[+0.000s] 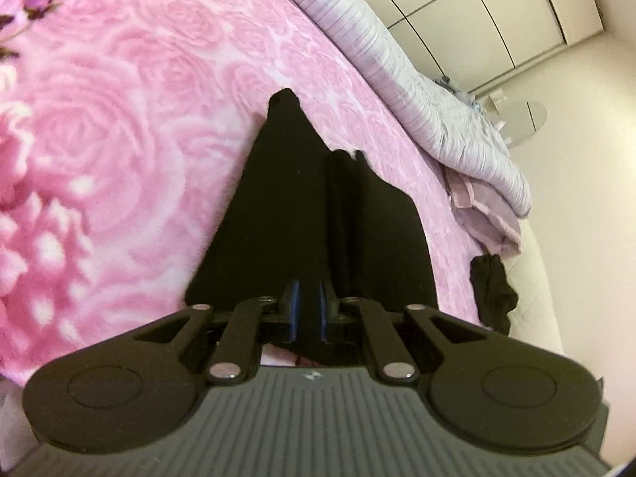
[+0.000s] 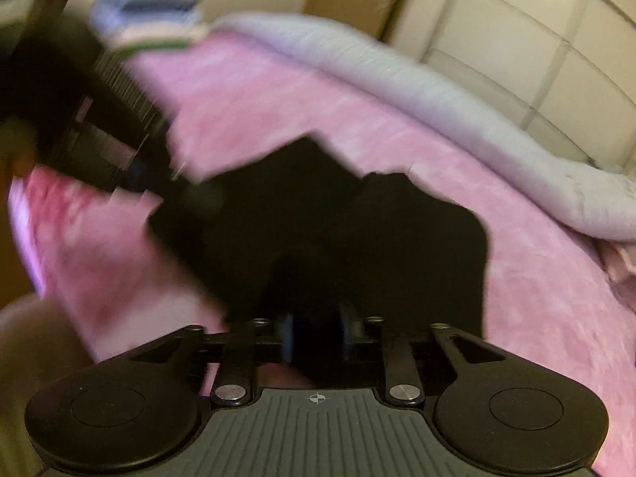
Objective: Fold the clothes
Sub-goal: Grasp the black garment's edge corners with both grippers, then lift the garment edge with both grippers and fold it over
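A black garment (image 1: 302, 214) lies on the pink rose-print bedspread (image 1: 131, 127). My left gripper (image 1: 309, 302) is shut on the garment's near edge, with black cloth between its blue pads. In the blurred right wrist view, my right gripper (image 2: 316, 330) is shut on another part of the same black garment (image 2: 338, 230). The left gripper (image 2: 131, 167) also shows there at the left, holding the garment's left corner. The cloth hangs stretched between the two grippers, partly lifted off the bed.
A rolled lilac striped quilt (image 1: 417, 91) runs along the far side of the bed. Another dark garment (image 1: 493, 290) lies at the bed's right edge. White wardrobe doors (image 1: 497, 12) stand behind. Folded items (image 2: 151, 16) sit at the far left.
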`<state>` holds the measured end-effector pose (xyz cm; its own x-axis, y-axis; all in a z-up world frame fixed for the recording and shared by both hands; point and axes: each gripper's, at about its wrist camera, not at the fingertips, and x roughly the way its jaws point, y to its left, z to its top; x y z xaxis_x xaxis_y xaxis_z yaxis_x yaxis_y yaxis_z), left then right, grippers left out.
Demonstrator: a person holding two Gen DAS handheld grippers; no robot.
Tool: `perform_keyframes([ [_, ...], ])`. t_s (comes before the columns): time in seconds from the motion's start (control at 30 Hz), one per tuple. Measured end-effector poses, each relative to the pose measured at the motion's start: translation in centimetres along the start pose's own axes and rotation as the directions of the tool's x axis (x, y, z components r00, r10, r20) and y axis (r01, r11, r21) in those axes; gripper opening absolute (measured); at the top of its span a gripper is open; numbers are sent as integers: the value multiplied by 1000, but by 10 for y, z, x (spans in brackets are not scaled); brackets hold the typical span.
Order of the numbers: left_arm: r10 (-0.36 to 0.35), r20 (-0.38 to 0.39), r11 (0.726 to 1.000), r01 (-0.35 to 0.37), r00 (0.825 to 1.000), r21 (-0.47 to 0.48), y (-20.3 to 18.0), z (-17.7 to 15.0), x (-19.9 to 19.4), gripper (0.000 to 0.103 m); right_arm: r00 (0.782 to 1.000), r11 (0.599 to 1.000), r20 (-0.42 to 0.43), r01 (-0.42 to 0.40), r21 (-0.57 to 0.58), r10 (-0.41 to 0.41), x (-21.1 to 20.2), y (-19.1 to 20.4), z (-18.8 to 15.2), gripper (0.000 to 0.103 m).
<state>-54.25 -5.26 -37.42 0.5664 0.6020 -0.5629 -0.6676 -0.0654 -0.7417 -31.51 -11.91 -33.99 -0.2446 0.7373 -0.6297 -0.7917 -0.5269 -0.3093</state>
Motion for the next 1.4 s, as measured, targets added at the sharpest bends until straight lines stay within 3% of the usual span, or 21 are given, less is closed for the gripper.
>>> perform_keyframes([
  [0.07,-22,2,999,22,1000,-39,3,1,0,11,1000,998,-5,-14,-56,14,1,7,-1,58],
  [0.13,-35,-4,996,35,999,-76,5,2,2,16,998,999,61,-4,-36,6,-12,0,0,65],
  [0.23,-66,-12,992,64,998,-108,3,5,7,20,988,1000,152,7,31,-12,-34,-18,2,67],
  [0.33,-91,-24,991,88,996,-105,-4,12,17,28,988,984,146,23,175,-49,-34,-57,7,68],
  [0.4,-91,-48,993,87,995,-78,-11,19,29,34,996,952,79,26,304,-52,-25,-92,9,68],
  [0.47,-90,-77,995,86,993,-49,-18,27,45,37,1000,889,-6,-17,457,22,-7,-133,11,68],
  [0.53,-95,-104,995,90,990,-50,-20,36,63,39,988,786,-59,-74,614,140,12,-171,15,67],
  [0.63,-119,-133,990,107,984,-94,-19,48,87,42,959,590,-4,-172,789,283,46,-221,23,67],
  [0.73,-154,-147,980,132,977,-150,-15,56,107,44,933,412,17,-175,894,359,82,-255,24,67],
  [0.77,-162,-150,977,136,975,-166,-14,58,114,45,926,372,21,-173,912,378,92,-260,23,67],
  [0.83,-168,-148,973,140,975,-183,-13,62,124,45,912,338,11,-163,927,410,99,-262,14,67],
  [0.9,-191,-149,968,162,970,-190,-13,65,133,45,912,355,1,-161,921,411,103,-256,13,67],
  [0.97,-221,-154,963,190,963,-193,-15,67,141,38,917,397,-18,-154,905,398,100,-249,14,67],
  [1.03,-221,-165,968,196,961,-156,-20,69,142,15,922,437,-44,-140,889,385,99,-241,19,67],
  [1.23,-135,-61,988,139,989,62,-38,87,91,10,921,541,-87,-145,828,381,106,-211,45,61],
  [1.4,-105,-34,993,106,994,53,-22,97,77,7,877,585,-86,-240,775,474,121,-168,73,48],
])
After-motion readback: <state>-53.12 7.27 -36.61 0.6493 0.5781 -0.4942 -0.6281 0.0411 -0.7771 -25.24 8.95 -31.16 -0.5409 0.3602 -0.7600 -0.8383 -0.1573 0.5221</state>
